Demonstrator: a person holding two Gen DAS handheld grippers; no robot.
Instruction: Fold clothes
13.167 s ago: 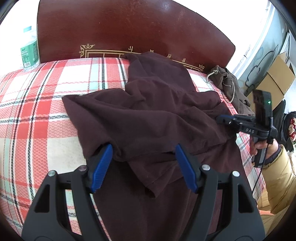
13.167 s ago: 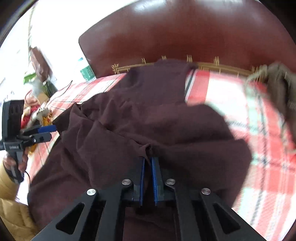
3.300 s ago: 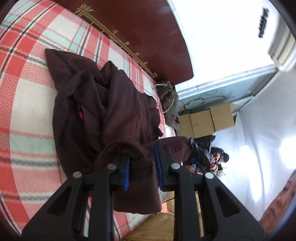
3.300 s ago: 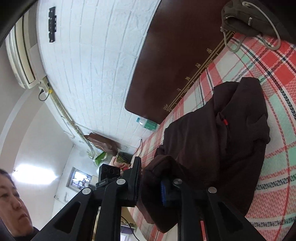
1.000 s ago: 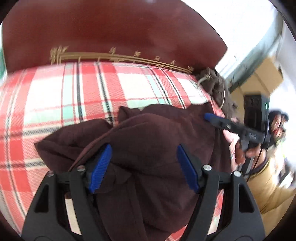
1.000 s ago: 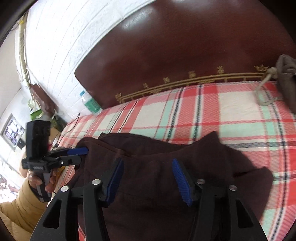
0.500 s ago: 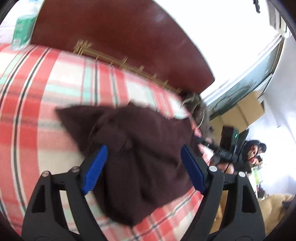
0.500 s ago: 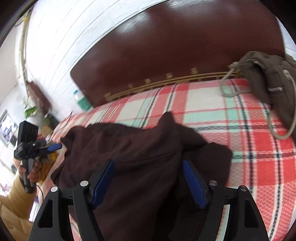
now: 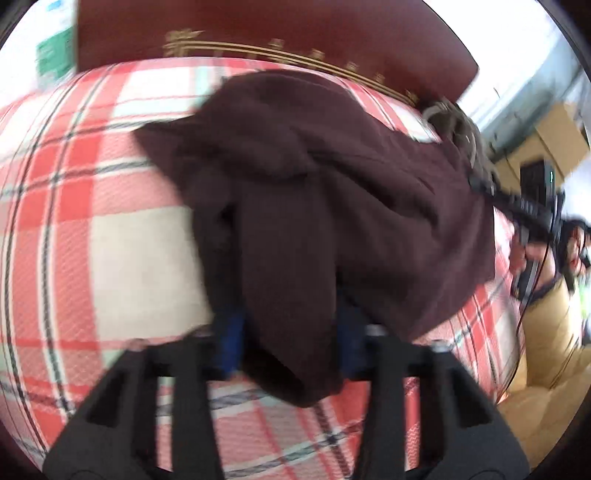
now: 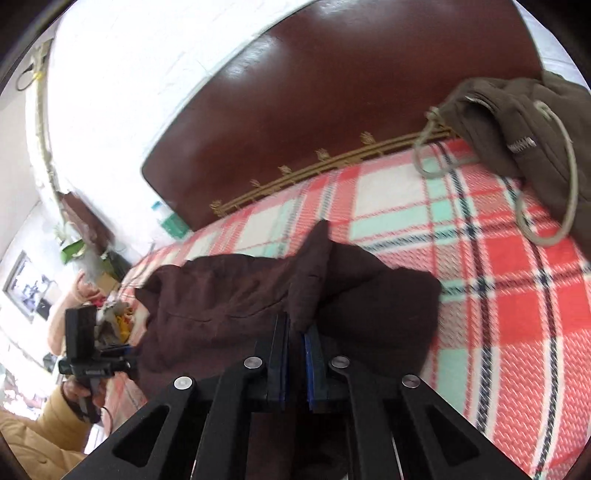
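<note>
The dark maroon garment lies bunched on the bed's red, white and mint plaid blanket, in front of the dark brown headboard with its gold trim.

In the left wrist view, the left hand-held gripper sits at 6 o'clock, its blue pads on either side of a thick hanging fold of the garment. Its jaws are closing, the fold is between them and the pads look pressed against the cloth, though the picture is blurred. The rest of the garment spreads from the centre toward 2 o'clock. At 3 o'clock the other hand-held gripper reaches the garment's far edge, held by a hand with a tan sleeve below it. A green-labelled bottle stands at 10 o'clock beside the headboard.

In the right wrist view, the right hand-held gripper at 6 o'clock is clenched, its 2 pads nearly together with a thin ridge of the garment pinched between them and standing up just above. The garment's bulk lies to both sides, stretching toward 9 o'clock, where the left hand-held gripper meets its edge. At 2 o'clock an olive-brown piece of clothing with a pale drawstring rests on the blanket against the headboard, well apart from the maroon garment.
</note>
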